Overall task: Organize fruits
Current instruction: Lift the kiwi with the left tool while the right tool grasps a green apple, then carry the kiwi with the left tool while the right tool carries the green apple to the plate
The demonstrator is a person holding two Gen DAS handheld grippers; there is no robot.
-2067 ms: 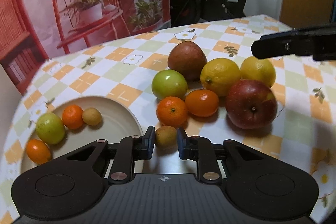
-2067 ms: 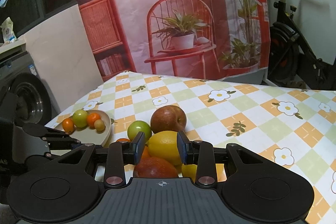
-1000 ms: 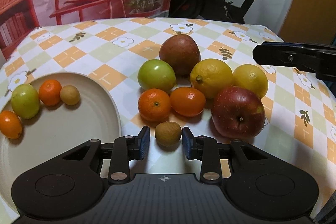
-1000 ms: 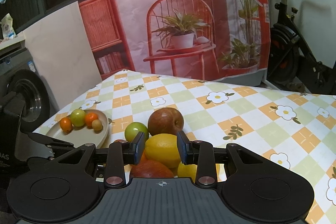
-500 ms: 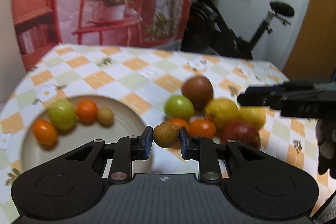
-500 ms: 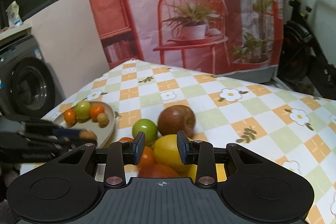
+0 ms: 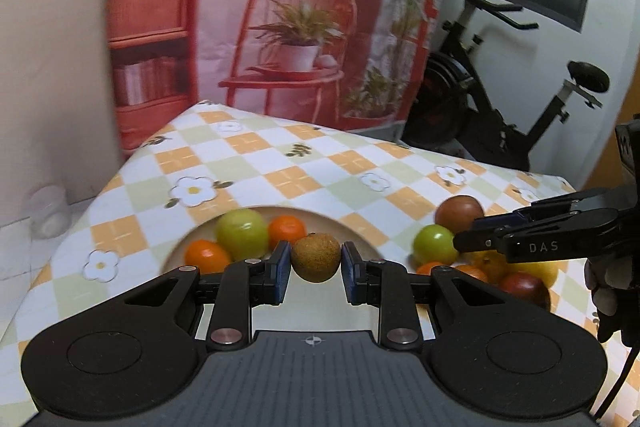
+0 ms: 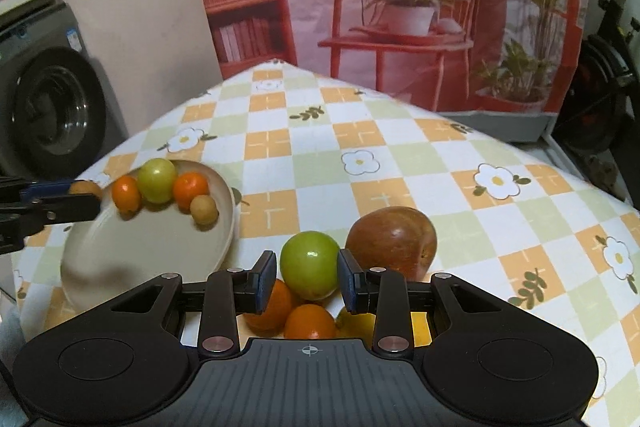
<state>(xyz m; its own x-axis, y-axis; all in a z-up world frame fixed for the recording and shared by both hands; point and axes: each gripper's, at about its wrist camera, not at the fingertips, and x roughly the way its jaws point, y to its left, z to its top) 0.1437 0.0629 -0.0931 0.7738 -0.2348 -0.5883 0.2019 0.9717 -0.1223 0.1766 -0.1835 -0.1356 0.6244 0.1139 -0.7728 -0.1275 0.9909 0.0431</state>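
My left gripper (image 7: 315, 265) is shut on a small brown fruit (image 7: 316, 257) and holds it above the near side of the beige plate (image 7: 344, 225). The plate (image 8: 160, 247) holds a green fruit (image 8: 157, 179), two oranges and a small brown fruit (image 8: 204, 209). My right gripper (image 8: 306, 277) is open, its fingers either side of a green fruit (image 8: 309, 265) in the pile on the checked cloth. Beside it lie a red-brown apple (image 8: 392, 241), two oranges (image 8: 310, 321) and lemons partly hidden by the gripper.
The table edge falls away on the left, towards a washing machine (image 8: 52, 107). A printed backdrop and an exercise bike (image 7: 500, 99) stand behind the table. In the left wrist view the right gripper (image 7: 540, 233) reaches over the fruit pile.
My left gripper closed on the small brown fruit, lifted it off the cloth and carried it left over the plate. My right gripper moved forward and down to straddle the green fruit.
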